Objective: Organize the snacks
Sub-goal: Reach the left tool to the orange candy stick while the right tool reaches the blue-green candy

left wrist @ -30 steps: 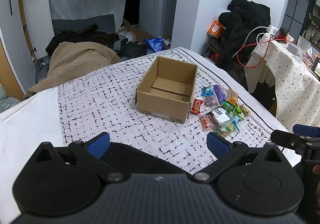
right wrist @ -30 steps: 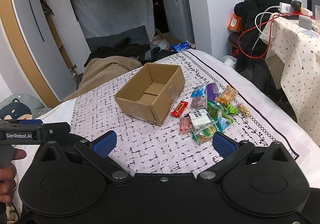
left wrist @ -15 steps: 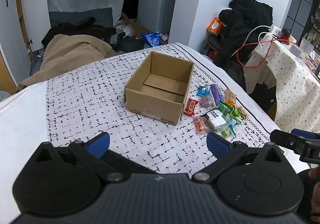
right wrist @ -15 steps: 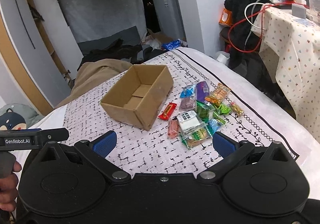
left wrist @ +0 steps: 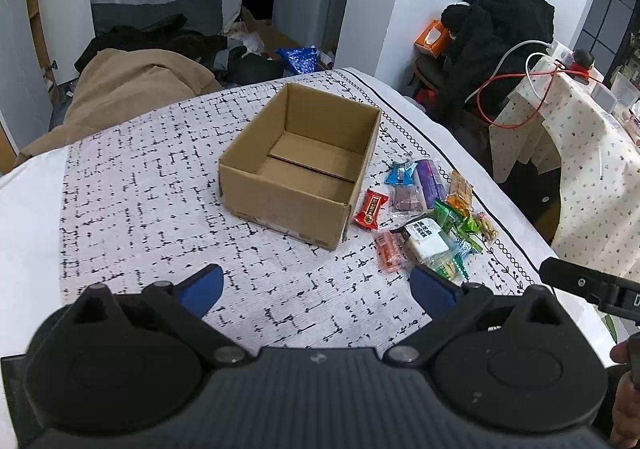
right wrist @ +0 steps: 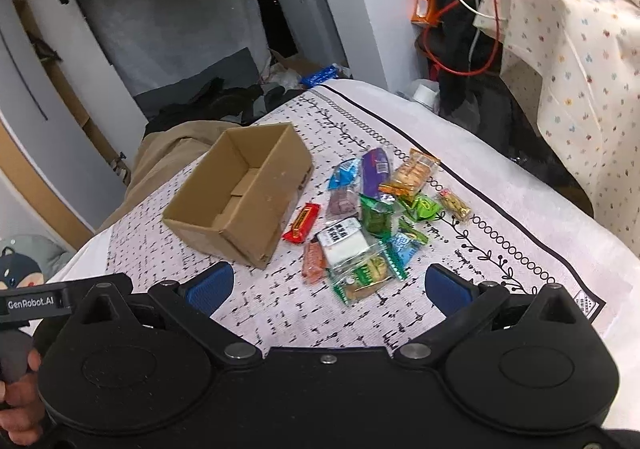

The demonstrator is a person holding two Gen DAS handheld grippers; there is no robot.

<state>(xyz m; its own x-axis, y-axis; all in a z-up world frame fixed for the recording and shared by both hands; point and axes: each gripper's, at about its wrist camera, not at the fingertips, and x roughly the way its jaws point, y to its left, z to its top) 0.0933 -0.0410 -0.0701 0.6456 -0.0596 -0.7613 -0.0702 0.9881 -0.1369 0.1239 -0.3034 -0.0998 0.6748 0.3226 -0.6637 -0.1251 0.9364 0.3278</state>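
Both tools are up over the patterned cloth (left wrist: 140, 189), nothing in either. My left gripper (left wrist: 316, 285) sits at the bottom of its view with the blue pads spread wide apart; my right gripper (right wrist: 328, 287) is likewise spread, its gap framing the near edge of the snack pile.

Open cardboard box (left wrist: 300, 165) sits at centre frame in the left view, left of centre in the right view; its inside shows only the bottom flaps.

The snacks lie in a loose heap on the cloth, just to the right of the box in both views. Nearest the box wall: a red bar (right wrist: 302, 223). Below it, an orange-pink wrapped piece (right wrist: 313, 261) and a clear pack with a white block and black label (right wrist: 344, 241). Lowest in the pile, a clear green-trimmed biscuit pack (right wrist: 366, 275). Farther up: a purple packet (right wrist: 375, 173), a blue packet (right wrist: 343, 173), an orange cracker pack (right wrist: 412, 173), several green wrappers (right wrist: 376, 215).

In the left view, part of the right tool shows at the right edge.
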